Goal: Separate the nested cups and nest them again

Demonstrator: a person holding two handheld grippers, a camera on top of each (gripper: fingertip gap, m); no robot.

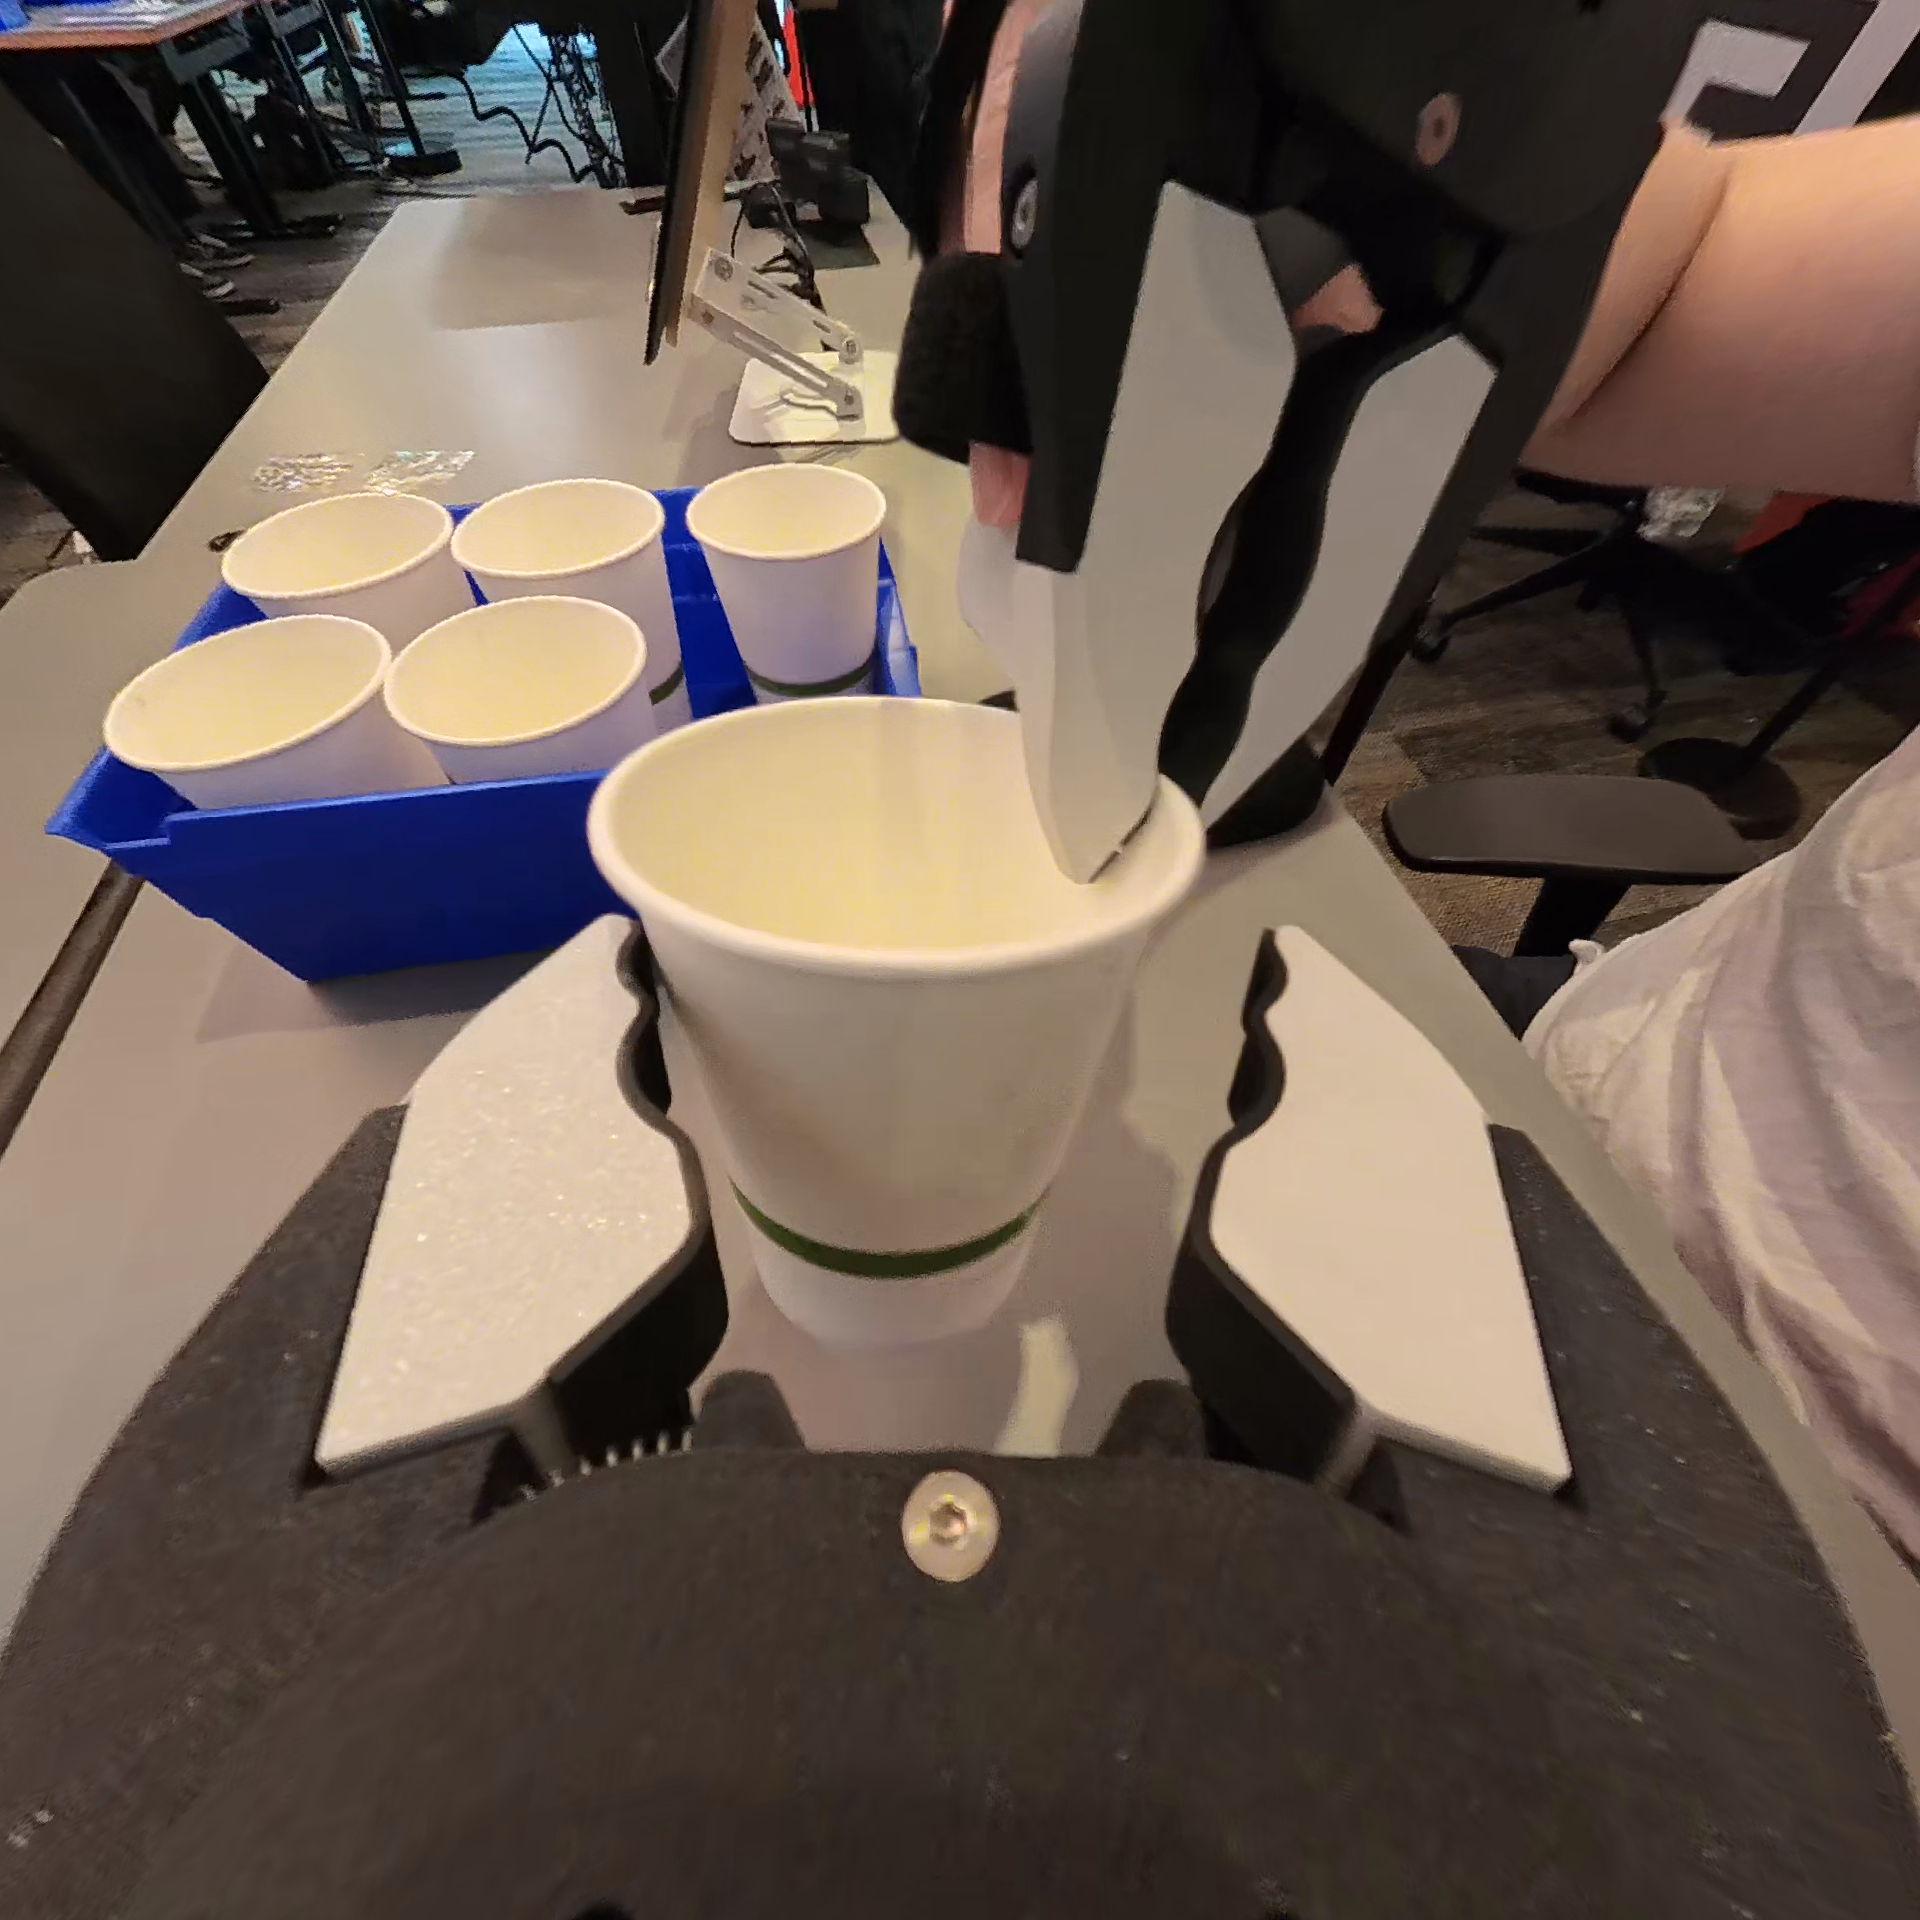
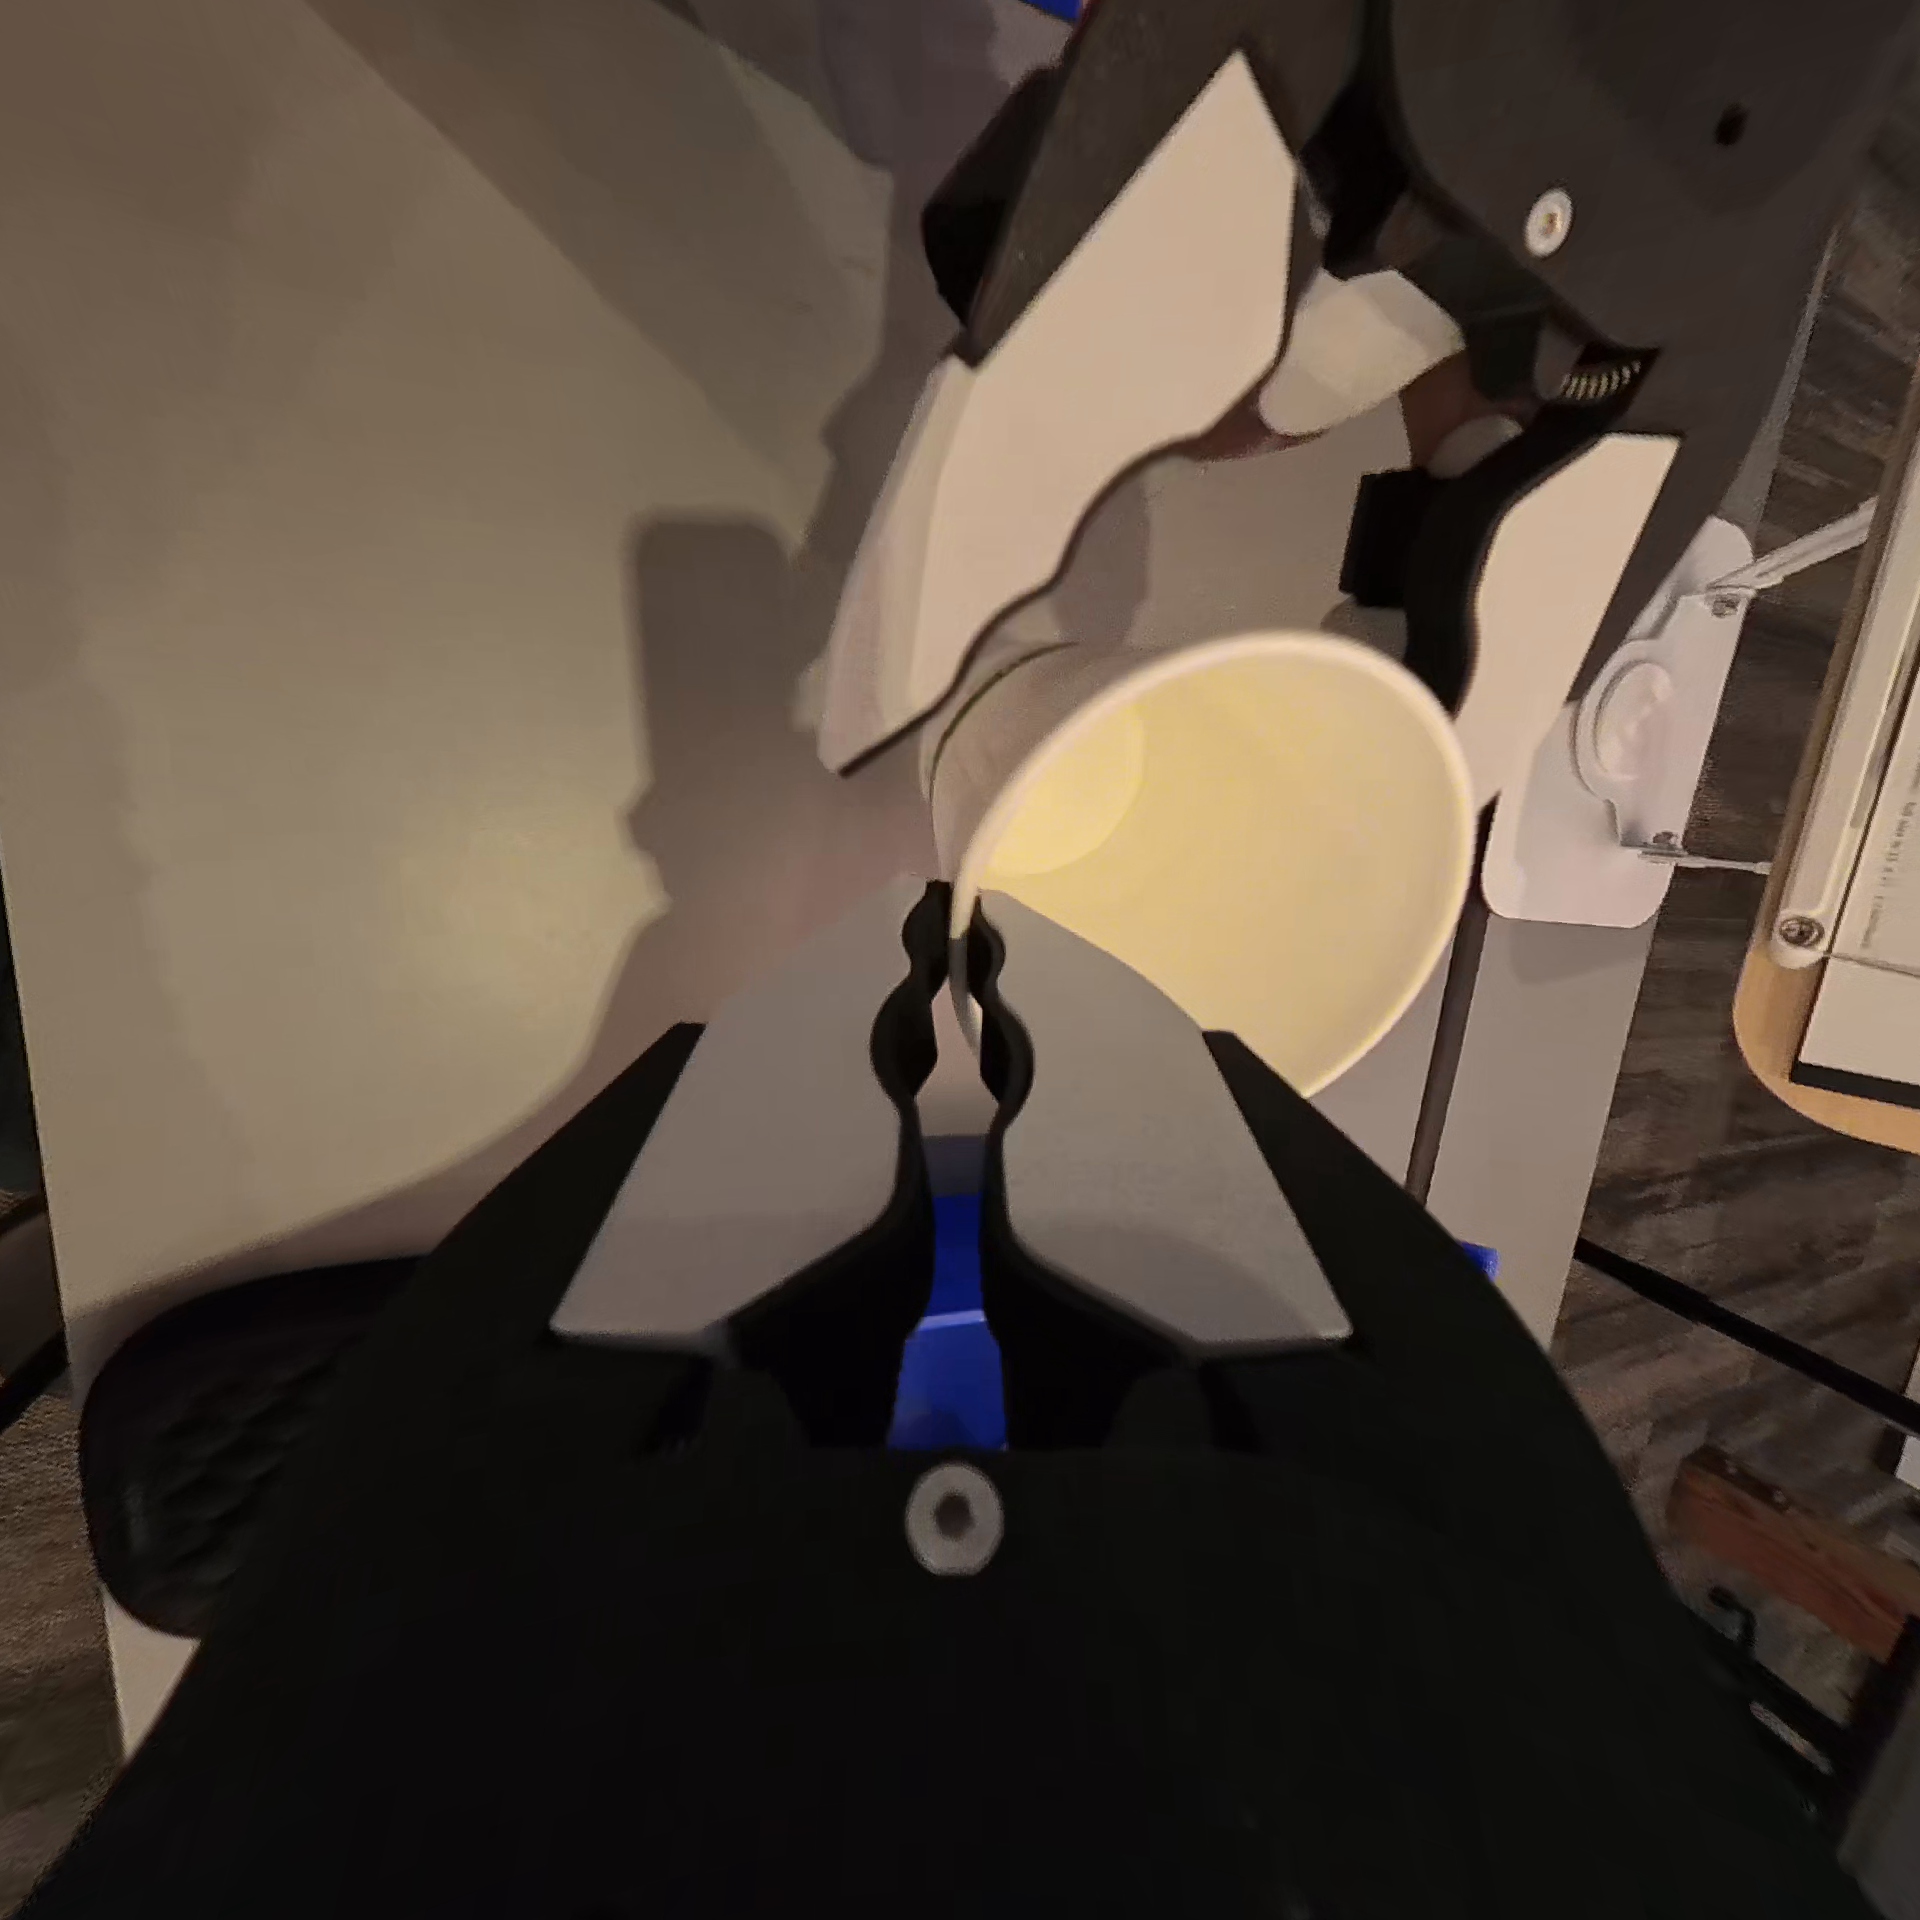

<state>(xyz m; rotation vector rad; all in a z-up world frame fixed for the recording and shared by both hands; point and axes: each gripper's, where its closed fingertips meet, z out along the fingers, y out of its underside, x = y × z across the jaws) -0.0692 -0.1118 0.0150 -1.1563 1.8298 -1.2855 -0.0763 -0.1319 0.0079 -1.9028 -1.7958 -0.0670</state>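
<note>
A white paper cup (image 1: 894, 1039) with a green band near its base stands between the fingers of my left gripper (image 1: 951, 935), just above the grey table (image 1: 208, 1143). The left gripper is open: its left finger (image 1: 582, 1039) lies against the cup wall and its right finger (image 1: 1351, 1091) stands clear of it. My right gripper (image 1: 1164, 831) comes down from above and is shut on the cup's right rim. In the right wrist view the right gripper (image 2: 951, 914) pinches the rim of the cup (image 2: 1247, 831), with the left gripper (image 2: 1158, 727) open around the cup's body.
A blue bin (image 1: 416, 894) with several white cups (image 1: 260, 707) stands on the table to the left, just behind the held cup. A monitor stand's white base (image 1: 800, 405) is farther back. A person's arm (image 1: 1714, 312) and an office chair (image 1: 1558, 831) are at the right.
</note>
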